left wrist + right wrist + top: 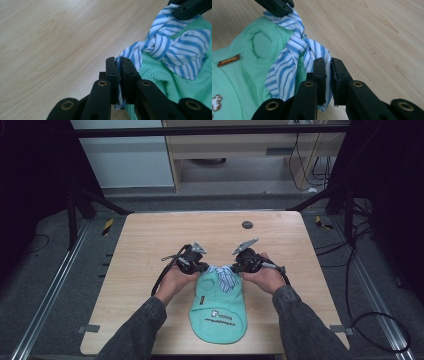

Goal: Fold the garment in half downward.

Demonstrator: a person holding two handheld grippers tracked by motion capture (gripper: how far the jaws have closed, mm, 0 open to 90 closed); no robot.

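dark grey sleeves [142,330], black gripper [200,267], brass rivets

You see dark print on the green garment [218,312] at its 6 o'clock hem and a brown tag [228,60], neither legible.

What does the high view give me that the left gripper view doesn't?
High view: both hands, the full green garment with its printed hem, the whole table and a dark disc near its far edge. Left gripper view: the left gripper shut on the striped collar, and its knot up close. Both: collar, garment, wooden top.
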